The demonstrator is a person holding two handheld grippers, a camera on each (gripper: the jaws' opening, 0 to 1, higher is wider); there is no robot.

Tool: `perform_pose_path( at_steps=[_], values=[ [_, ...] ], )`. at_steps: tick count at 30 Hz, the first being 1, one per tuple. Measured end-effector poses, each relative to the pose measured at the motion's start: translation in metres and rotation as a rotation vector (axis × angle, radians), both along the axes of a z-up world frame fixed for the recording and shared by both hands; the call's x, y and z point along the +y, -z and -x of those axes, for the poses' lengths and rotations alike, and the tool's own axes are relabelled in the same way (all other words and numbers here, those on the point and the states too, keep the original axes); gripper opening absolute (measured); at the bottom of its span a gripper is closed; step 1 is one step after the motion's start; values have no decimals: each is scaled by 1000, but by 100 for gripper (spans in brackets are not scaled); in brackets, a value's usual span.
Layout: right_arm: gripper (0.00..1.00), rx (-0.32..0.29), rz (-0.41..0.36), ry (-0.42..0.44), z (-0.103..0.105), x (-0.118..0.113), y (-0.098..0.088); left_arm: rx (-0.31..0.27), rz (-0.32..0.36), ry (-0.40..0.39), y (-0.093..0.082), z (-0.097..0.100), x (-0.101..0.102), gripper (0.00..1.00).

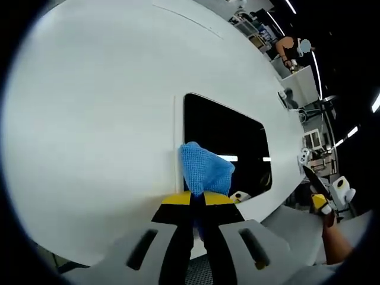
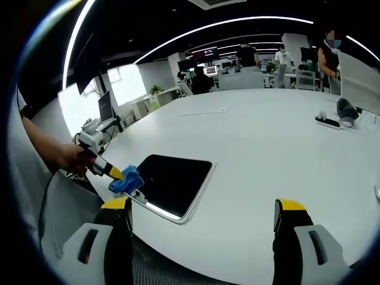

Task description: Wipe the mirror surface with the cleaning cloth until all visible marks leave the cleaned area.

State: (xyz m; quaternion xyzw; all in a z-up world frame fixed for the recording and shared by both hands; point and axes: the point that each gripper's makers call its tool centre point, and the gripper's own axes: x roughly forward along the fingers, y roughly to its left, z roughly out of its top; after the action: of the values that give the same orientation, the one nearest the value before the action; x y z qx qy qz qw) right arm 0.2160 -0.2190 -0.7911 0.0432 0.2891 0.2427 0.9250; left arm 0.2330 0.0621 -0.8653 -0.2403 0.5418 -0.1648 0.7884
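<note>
Your left gripper (image 1: 199, 199) pinching the blue cloth (image 1: 205, 169) tight, pressing it on the mirror (image 1: 228, 139) near its edge, your right gripper (image 2: 202, 214) hanging wide open, empty, well apart above the white table (image 2: 279, 142).

Bare white table (image 2: 267, 148) around mirror (image 2: 175, 184); power strip (image 2: 328, 122) far off (headset (image 2: 347, 110) beside it)

Open-plan office. Large white surface (image 2: 267, 142) of conference-table kind. Dark ceiling with long linear light strips (image 2: 237, 24). Desks with computer monitors (image 2: 105, 105) along bright window side (image 2: 127, 83). People (image 2: 284, 58) standing at far workstations. Power strip (image 2: 328, 122) plus cables on surface. Potted plant (image 2: 155, 90) near window.
</note>
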Motion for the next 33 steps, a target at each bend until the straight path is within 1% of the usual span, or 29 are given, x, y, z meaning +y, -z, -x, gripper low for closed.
perform_pose_path(
  at_steps=[5,8,18,20,27,33],
  values=[
    [99,-4,-7,4,1,3,-1,-9,-2,7,0,0,0,2],
    [99,0,-7,4,2,4,0,-10,-3,14,-1,1,-3,2],
    [99,-6,-11,15,5,0,0,-8,-2,40,0,1,-21,2],
    [99,-8,-23,21,5,0,-1,-1,-2,43,1,0,-24,2],
    [99,-7,-10,21,6,-5,2,8,-2,49,0,-1,-35,2],
    [99,-11,-13,23,6,-6,0,8,2,53,1,-1,-42,2]
  ],
)
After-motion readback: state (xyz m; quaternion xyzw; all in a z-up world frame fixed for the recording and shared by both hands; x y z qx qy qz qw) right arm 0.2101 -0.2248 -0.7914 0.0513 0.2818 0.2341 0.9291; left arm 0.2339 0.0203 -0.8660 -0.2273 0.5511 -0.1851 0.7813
